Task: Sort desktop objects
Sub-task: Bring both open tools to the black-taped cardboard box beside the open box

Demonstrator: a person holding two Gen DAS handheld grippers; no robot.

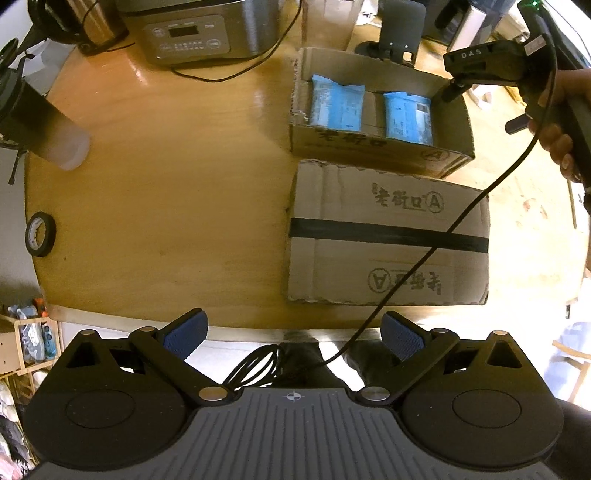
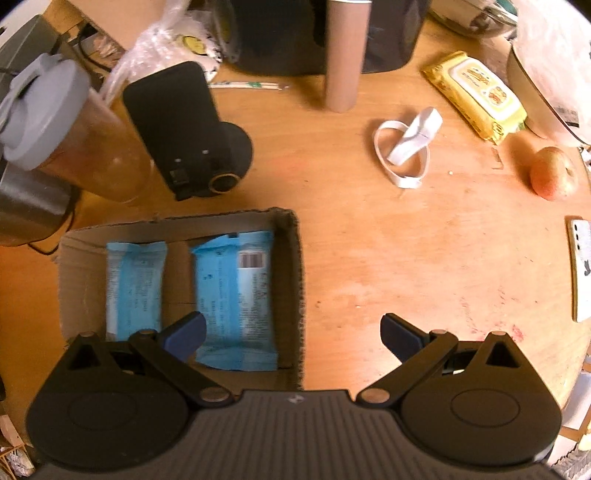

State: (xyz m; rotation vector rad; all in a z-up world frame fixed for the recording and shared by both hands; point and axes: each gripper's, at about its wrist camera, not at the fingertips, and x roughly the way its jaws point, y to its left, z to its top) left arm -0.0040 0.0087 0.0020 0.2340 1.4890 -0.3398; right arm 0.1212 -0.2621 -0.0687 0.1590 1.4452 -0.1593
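An open cardboard box (image 1: 373, 144) sits on the round wooden table and holds two blue packets (image 1: 338, 107) (image 1: 408, 118). The same box (image 2: 291, 280) and packets (image 2: 135, 288) (image 2: 236, 295) show in the right wrist view. My left gripper (image 1: 293, 338) is open and empty, held back over the table's near edge. My right gripper (image 2: 293, 338) is open and empty, with its left finger above the box; it also shows in the left wrist view (image 1: 456, 88) at the box's far right corner.
A closed taped cardboard box (image 1: 388, 236) lies in front of the open one. A black tape roll (image 1: 40, 234), a tumbler (image 1: 55, 136) and a cooker (image 1: 199, 29) stand to the left. A yellow wipes pack (image 2: 476, 96), white strap (image 2: 406, 147), apple (image 2: 552, 171), phone (image 2: 580, 269) and black stand (image 2: 184, 129) lie around.
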